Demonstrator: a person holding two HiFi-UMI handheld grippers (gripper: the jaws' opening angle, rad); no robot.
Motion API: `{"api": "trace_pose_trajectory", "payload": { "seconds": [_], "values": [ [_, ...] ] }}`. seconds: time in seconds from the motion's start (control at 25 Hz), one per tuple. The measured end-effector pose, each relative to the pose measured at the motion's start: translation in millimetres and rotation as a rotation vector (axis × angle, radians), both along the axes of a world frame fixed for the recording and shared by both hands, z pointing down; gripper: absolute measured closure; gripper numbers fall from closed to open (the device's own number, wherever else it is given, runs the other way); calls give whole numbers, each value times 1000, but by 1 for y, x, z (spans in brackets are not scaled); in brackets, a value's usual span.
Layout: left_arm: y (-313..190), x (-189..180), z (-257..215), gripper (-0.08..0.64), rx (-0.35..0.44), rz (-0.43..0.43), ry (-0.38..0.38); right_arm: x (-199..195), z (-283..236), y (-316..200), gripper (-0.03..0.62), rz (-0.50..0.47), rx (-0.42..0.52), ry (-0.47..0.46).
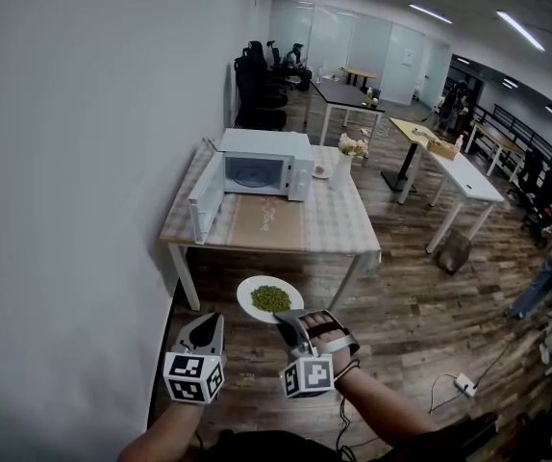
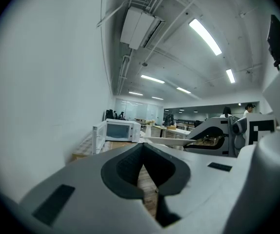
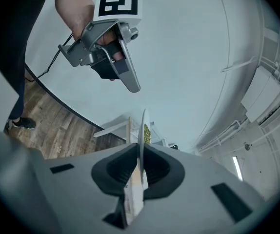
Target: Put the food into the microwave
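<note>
One round white plate [image 1: 249, 303] of green food [image 1: 270, 298] pinched by right gripper [image 1: 289, 321] jaws; left gripper [image 1: 205, 326] jaws together, empty. Carry step; next: approach open white microwave [image 1: 268, 168].

Microwave [image 1: 262, 169] on table [image 1: 345, 227] – door [image 1: 206, 200] at its left, vase [image 1: 341, 169] just right of it; plate [image 1: 247, 297] well before it, past table edge.

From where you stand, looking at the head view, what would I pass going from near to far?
The right gripper → plate of green food → table → microwave → black office chairs.
</note>
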State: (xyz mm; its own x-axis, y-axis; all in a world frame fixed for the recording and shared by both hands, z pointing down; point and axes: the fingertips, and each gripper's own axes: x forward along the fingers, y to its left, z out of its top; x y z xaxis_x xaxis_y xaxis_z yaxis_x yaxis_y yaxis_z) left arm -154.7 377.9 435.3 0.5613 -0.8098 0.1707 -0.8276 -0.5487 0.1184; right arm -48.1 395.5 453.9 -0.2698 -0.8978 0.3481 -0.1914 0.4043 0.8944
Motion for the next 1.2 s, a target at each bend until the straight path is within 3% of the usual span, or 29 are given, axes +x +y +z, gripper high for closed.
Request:
{"api": "trace_pose_trajectory", "payload": {
  "seconds": [0.68, 1.2],
  "values": [
    [-10, -41, 1, 552, 9, 54, 38, -28, 0, -9, 558, 84, 8, 8],
    [-60, -26, 21, 551, -33, 37, 7, -16, 20, -65, 558, 40, -23, -3]
  ]
}}
